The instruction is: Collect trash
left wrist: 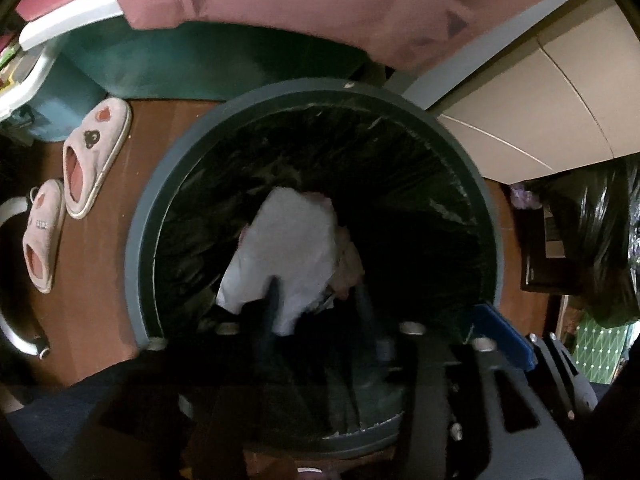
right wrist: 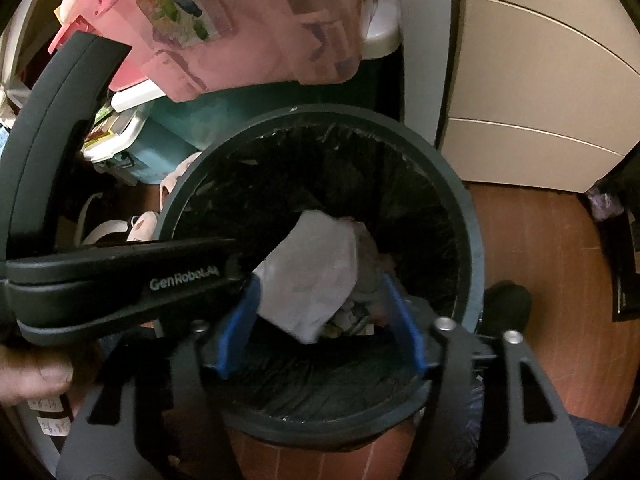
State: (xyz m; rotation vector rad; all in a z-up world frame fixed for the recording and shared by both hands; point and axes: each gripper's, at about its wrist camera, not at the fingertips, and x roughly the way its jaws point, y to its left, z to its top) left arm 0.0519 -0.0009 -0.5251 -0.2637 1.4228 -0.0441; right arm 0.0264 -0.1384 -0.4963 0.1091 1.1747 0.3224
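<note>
R wrist: paper (right wrist: 316,268) betw claw (right wrist: 320,292) fingers

A crumpled white paper (left wrist: 288,248) lies inside the black-lined round trash bin (left wrist: 136,240).

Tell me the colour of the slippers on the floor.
Pale pink slippers with darker pink insides; the left wrist view shows them best.

Right gripper (right wrist: 320,300): blue fingers (right wrist: 402,320), dark grey frame, silver bolts. Left gripper (right wrist: 236,268): black casing marked "GenRobot.AI"; bare-skinned hand (right wrist: 32,376).
</note>
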